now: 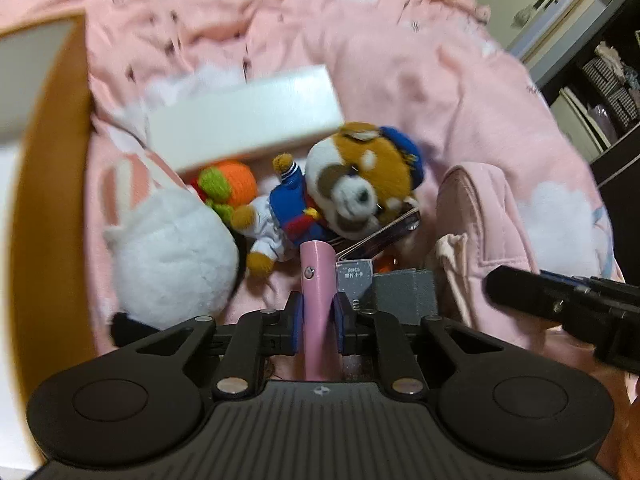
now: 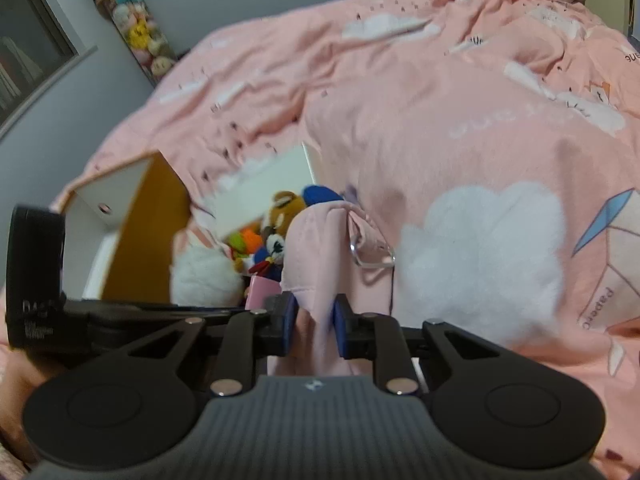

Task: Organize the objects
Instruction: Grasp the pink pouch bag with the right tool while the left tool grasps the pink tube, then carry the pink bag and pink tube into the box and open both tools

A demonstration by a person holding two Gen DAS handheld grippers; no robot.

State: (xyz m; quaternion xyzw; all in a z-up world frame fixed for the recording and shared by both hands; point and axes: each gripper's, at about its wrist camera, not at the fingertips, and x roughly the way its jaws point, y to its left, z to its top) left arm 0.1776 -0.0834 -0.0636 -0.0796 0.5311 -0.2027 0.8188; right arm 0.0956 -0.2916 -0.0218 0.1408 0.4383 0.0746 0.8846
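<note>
— While the left gripper (image 1: 317, 322) has its blue pads closed tight on a pink tube (image 1: 317, 280), what lies past it?

— A red panda plush (image 1: 340, 184) in blue, an orange knitted toy (image 1: 232, 184), a white plush (image 1: 176, 268) and a white box (image 1: 244, 116), all on the pink duvet (image 1: 400, 60).

— And the right gripper (image 2: 316, 326)?

— Its fingers are pinched shut on the pink pouch (image 2: 320, 240), just beside the toys.
</note>
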